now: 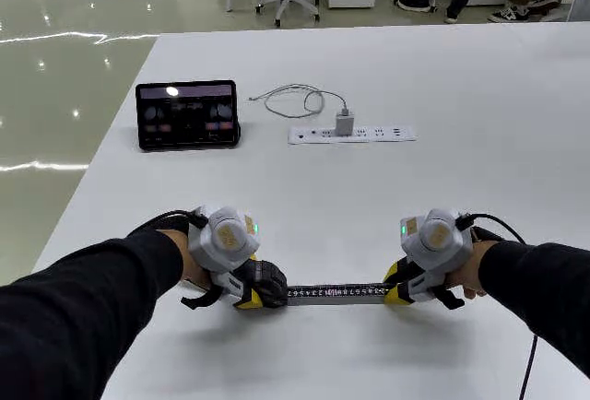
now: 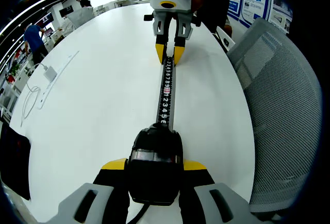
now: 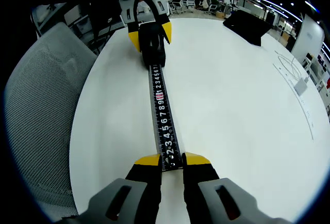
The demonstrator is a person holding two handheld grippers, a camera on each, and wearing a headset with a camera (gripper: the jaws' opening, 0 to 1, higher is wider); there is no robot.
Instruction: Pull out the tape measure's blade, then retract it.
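Observation:
A black tape measure case (image 1: 265, 283) (image 2: 155, 162) (image 3: 152, 47) rests on the white table, with my left gripper (image 1: 247, 295) (image 2: 154, 164) shut on it. Its dark blade (image 1: 336, 291) (image 2: 166, 92) (image 3: 162, 115) with white numbers runs out flat across the table toward the right. My right gripper (image 1: 395, 289) (image 3: 172, 160) is shut on the blade's end. The right gripper (image 2: 169, 53) also appears far off in the left gripper view, and the left gripper (image 3: 150, 37) shows at the far end of the right gripper view.
A black tablet (image 1: 187, 114) stands at the back left. A white power strip (image 1: 350, 133) with a plugged charger (image 1: 344, 123) and coiled cable (image 1: 293, 99) lies behind the grippers. A grey mesh chair (image 2: 283, 110) (image 3: 44, 110) is at the near table edge. Office chairs and people are beyond.

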